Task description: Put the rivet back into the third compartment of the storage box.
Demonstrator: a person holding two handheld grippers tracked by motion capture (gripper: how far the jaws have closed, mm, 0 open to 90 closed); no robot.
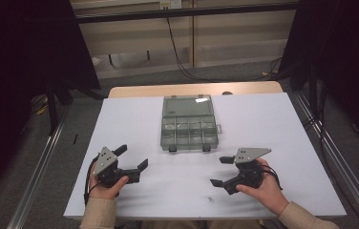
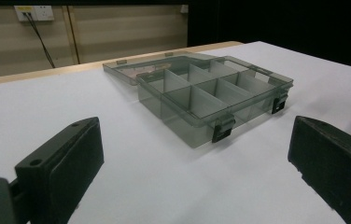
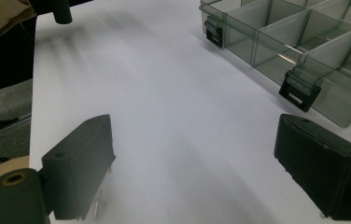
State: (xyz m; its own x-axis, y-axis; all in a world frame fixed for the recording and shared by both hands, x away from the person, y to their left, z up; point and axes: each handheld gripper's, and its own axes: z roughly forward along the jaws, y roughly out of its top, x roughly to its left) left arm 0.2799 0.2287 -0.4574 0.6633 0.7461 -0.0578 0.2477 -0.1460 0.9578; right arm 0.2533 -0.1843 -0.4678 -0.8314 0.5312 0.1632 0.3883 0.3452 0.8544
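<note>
A: Where's the smoky grey clear-plastic compartment box [image 1: 188,124]?

B: Mid-table [image 1: 134,124], lid flat open behind it. Left tongs [image 1: 133,157] and right tongs [image 1: 221,171] both gape, empty.

A: Approach level, one toward each black front latch [image 2: 223,129].

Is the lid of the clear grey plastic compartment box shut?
No: the clear grey plastic compartment box lies with its lid folded back flat on the table, its divided compartments open to view.
</note>
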